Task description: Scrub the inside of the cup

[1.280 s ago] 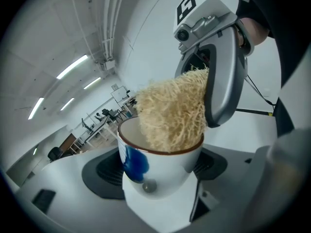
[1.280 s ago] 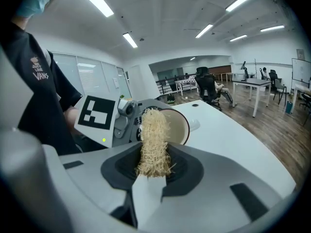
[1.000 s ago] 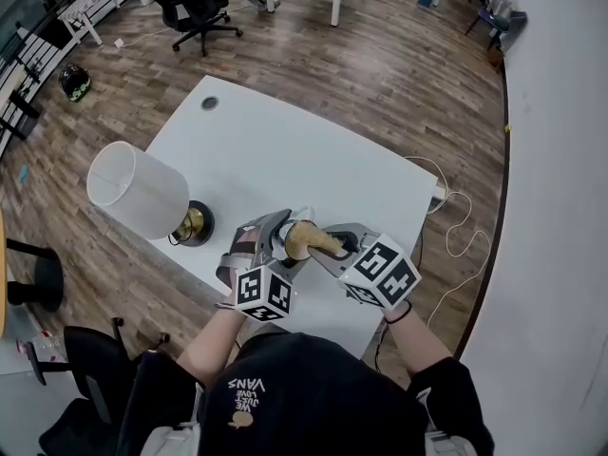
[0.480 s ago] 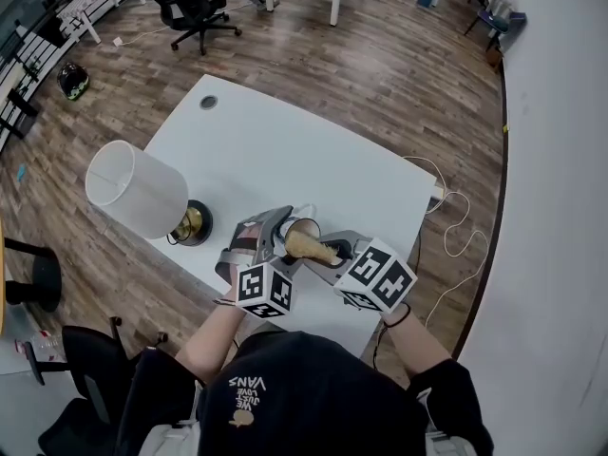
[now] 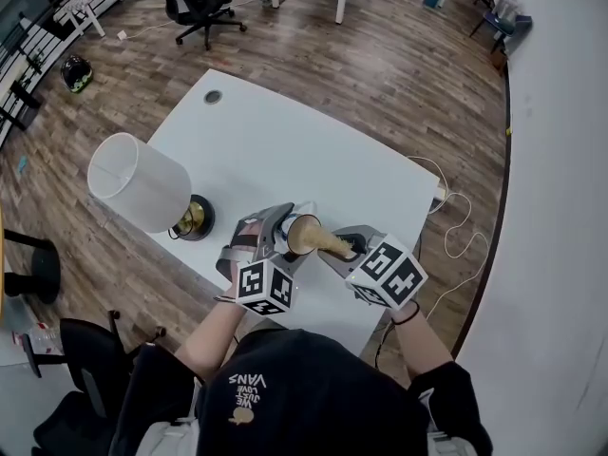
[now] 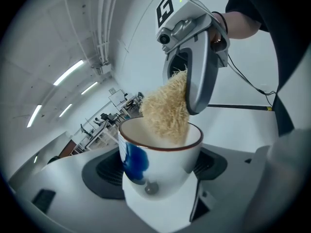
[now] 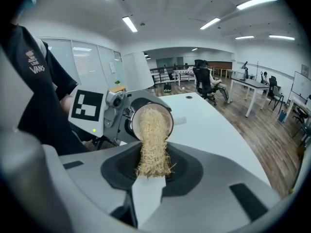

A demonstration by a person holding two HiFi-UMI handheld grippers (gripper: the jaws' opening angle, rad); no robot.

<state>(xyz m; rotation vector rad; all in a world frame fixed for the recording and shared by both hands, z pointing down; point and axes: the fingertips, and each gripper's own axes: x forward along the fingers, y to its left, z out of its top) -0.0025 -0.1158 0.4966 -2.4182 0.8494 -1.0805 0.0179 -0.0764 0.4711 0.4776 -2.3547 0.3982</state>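
Clamping the cup (image 6: 163,154) from both sides, my left claw (image 6: 160,181) has its jaws spread only as wide as the cup's body, pads pressed against the white wall. Seen from the head view, this claw (image 5: 281,234) holds the cup (image 5: 302,226) lifted off the table (image 5: 285,150), to the right of the lamp (image 5: 142,183) and over the table's near edge. The cup lies tipped on its side, mouth turned towards my right claw (image 5: 344,247).

My right claw (image 7: 149,181) has its jaws drawn in tight on the base of a scrubber (image 7: 153,144), a straw-coloured bundle of coarse fibres. The bundle sticks straight out from the jaws, and its far end fills the cup's mouth (image 7: 167,118). From the left gripper view, the scrubber (image 6: 167,108) dips past the rim on the side nearest the right claw (image 6: 194,57), touching the inner wall there.

The cup is white with a thin dark brown rim and a blue mark on its outer side. What shows of its inside is plain white; how deep the fibres reach I cannot tell. In the head view the scrubber (image 5: 321,242) bridges the gap between the two claws, to the right of the lamp.
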